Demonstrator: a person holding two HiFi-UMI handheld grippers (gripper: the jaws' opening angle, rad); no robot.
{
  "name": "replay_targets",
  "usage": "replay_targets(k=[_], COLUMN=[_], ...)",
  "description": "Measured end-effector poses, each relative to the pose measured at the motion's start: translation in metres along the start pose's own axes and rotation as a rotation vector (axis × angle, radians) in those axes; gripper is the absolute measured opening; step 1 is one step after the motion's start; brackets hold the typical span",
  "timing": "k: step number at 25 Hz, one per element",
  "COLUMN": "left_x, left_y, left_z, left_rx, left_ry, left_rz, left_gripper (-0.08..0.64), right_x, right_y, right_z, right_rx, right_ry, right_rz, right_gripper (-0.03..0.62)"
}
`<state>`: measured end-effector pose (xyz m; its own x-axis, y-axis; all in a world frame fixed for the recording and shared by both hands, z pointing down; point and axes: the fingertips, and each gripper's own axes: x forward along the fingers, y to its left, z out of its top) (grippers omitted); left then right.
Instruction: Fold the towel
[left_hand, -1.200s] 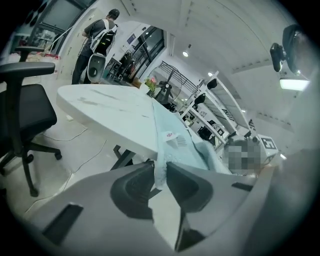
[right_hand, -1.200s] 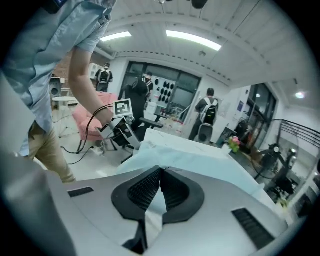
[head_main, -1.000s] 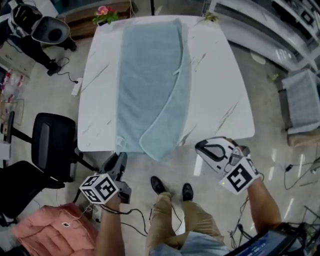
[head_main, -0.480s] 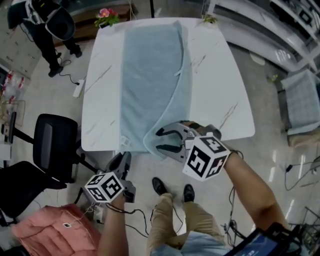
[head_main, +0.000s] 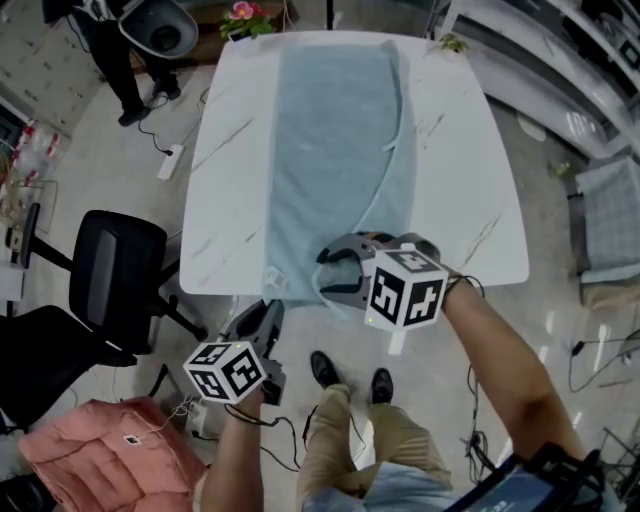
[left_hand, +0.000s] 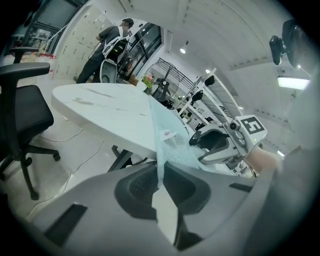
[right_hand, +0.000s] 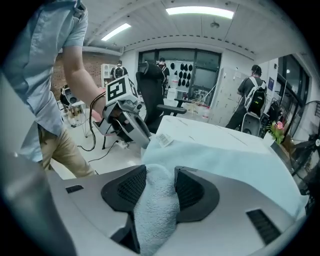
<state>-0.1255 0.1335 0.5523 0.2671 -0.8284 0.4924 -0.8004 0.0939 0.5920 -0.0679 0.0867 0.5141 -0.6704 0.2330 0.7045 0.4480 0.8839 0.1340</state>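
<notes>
While towel (head_main: 335, 150) lies lengthwise on table (head_main: 230, 200), near end over near edge, step: grasp near corners. Left gripper (head_main: 262, 320) jaws, just closing, pinch towel edge. Right gripper (head_main: 328, 272) jaws, just opening, straddle bunched fold, unclamped. Next, likely: close right, carry both toward far edge.

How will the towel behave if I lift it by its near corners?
Probably floppy: the towel hangs limp over the table edge at its near end, so the middle would likely sag. Its pile looks thick and fuzzy, so it should grip well rather than slip. It covers the table's full length, so expect some drag.
</notes>
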Motion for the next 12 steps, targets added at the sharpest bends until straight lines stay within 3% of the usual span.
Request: replay_targets(k=[2, 5, 8, 12], left_x=[0.001, 0.001, 0.001, 0.001], left_y=[0.000, 0.001, 0.002, 0.004], left_z=[0.001, 0.001, 0.000, 0.000], left_rx=[-0.002, -0.006, -0.008, 0.004], left_ry=[0.003, 0.007, 0.013, 0.024], left_rz=[-0.002, -0.005, -0.004, 0.004], left_gripper=[0.035, 0.035, 0.035, 0.035], right_x=[0.001, -0.005, -0.033, -0.097], right_y=[0.001, 0.002, -0.004, -0.005], right_z=[0.000, 0.003, 0.007, -0.009], right_rx=[-0.009, -0.050, -0.047, 0.013], right_ry=[0.000, -0.017, -0.081, -0.144], right_rz=[0.021, -0.015, -0.131, -0.362], right_gripper=[0.176, 0.048, 0.035, 0.034])
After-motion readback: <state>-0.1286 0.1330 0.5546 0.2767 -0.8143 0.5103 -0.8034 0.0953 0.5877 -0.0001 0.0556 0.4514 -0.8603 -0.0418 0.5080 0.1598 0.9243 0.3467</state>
